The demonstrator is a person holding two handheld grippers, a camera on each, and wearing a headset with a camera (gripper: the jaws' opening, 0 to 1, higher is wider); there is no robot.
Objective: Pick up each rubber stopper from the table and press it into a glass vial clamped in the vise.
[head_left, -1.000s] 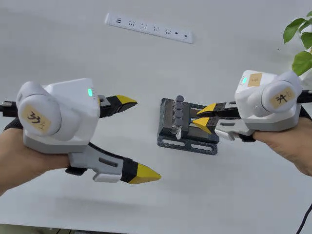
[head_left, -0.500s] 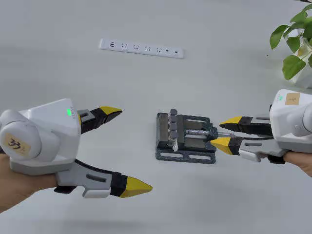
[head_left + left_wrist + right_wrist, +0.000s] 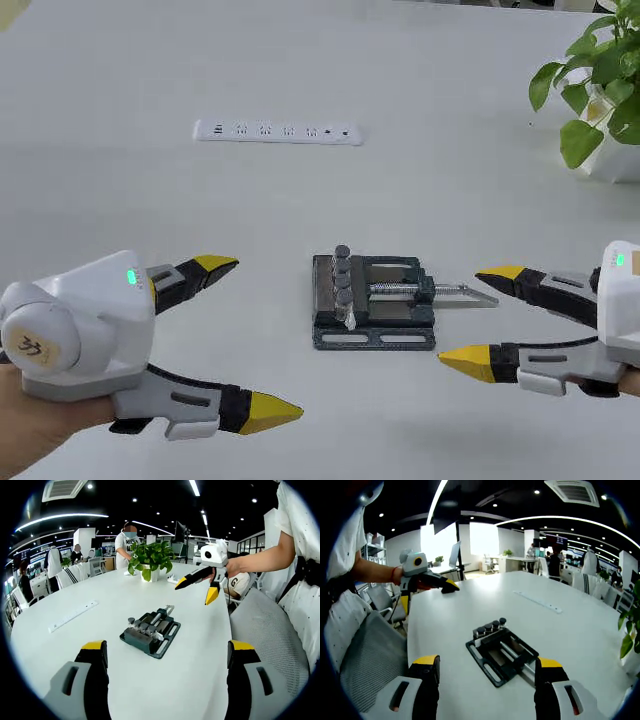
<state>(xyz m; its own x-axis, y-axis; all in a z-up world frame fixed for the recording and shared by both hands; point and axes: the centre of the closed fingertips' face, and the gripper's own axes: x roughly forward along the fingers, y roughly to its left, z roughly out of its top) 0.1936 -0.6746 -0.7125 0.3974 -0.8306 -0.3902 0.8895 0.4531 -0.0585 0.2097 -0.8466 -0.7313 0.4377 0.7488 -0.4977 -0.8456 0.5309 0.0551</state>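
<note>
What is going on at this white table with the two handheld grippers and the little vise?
A person holds a white, yellow-tipped two-jaw gripper in each hand above a white table. The left gripper and the right gripper are both open and empty, one on each side of a small dark metal vise. A row of glass vials stands clamped in it, each capped with a grey rubber stopper, so the pressing looks finished.
</note>
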